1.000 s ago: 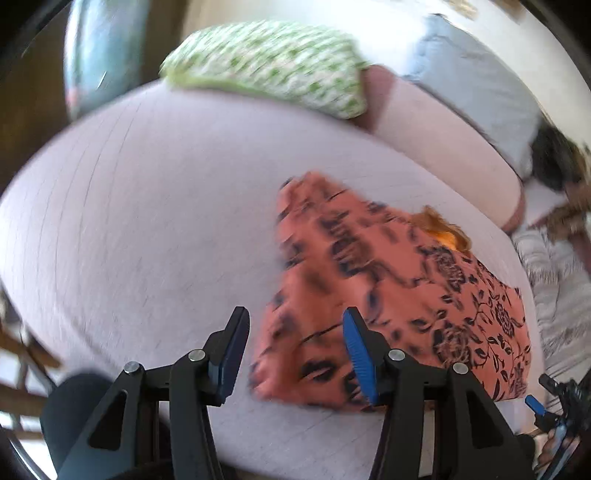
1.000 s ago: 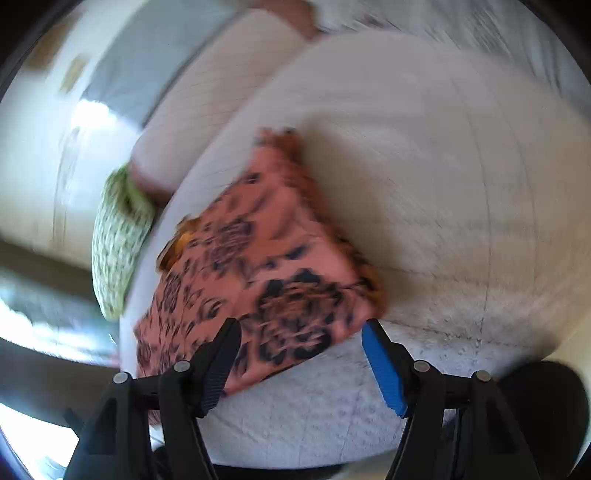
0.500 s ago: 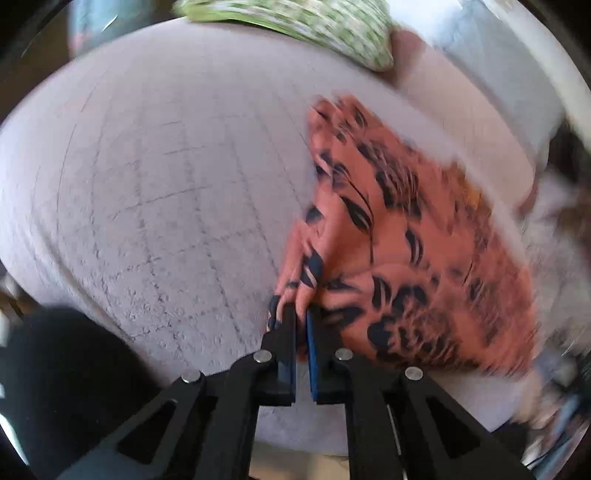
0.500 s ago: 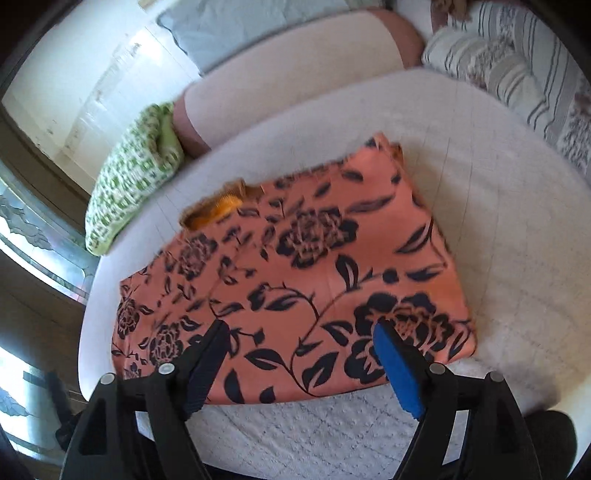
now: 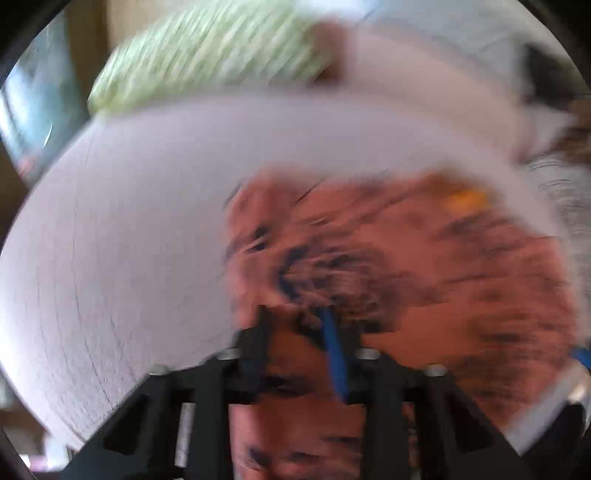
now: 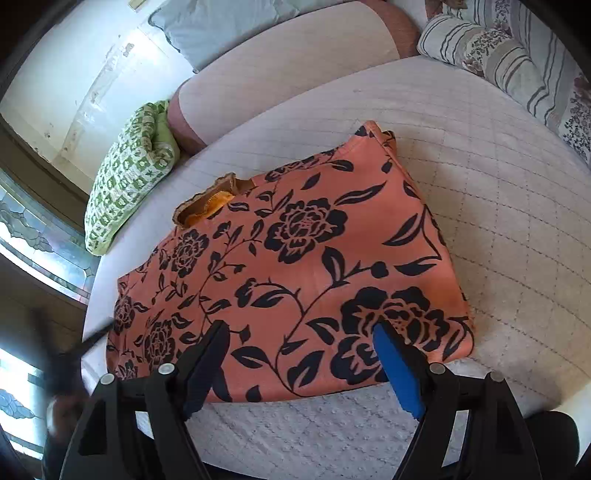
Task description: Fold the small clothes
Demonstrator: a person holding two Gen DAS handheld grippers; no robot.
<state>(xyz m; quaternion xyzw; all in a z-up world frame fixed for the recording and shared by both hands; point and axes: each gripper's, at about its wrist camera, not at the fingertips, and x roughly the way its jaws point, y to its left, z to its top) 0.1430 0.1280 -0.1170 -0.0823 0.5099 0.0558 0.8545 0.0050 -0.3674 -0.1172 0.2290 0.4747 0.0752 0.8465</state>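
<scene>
An orange garment with black flowers (image 6: 306,266) lies flat on the pale quilted bed (image 6: 498,206). My right gripper (image 6: 299,336) is open and empty, its fingers just above the garment's near edge. In the blurred left wrist view the garment (image 5: 424,266) fills the lower right. My left gripper (image 5: 297,317) has its jaws apart over the garment's left part, and cloth shows between and under the fingers. Whether the cloth is touching a pad is lost in the blur.
A green checked pillow (image 6: 129,173) lies at the far left of the bed, also in the left wrist view (image 5: 207,51). A pink bolster (image 6: 280,62) and a grey pillow (image 6: 218,26) lie behind. Striped floral cushions (image 6: 524,62) are at the far right.
My left gripper was shut on the garment's left edge half a second ago; now its jaws are apart and the view swings fast. My right gripper stays open over the near edge.
</scene>
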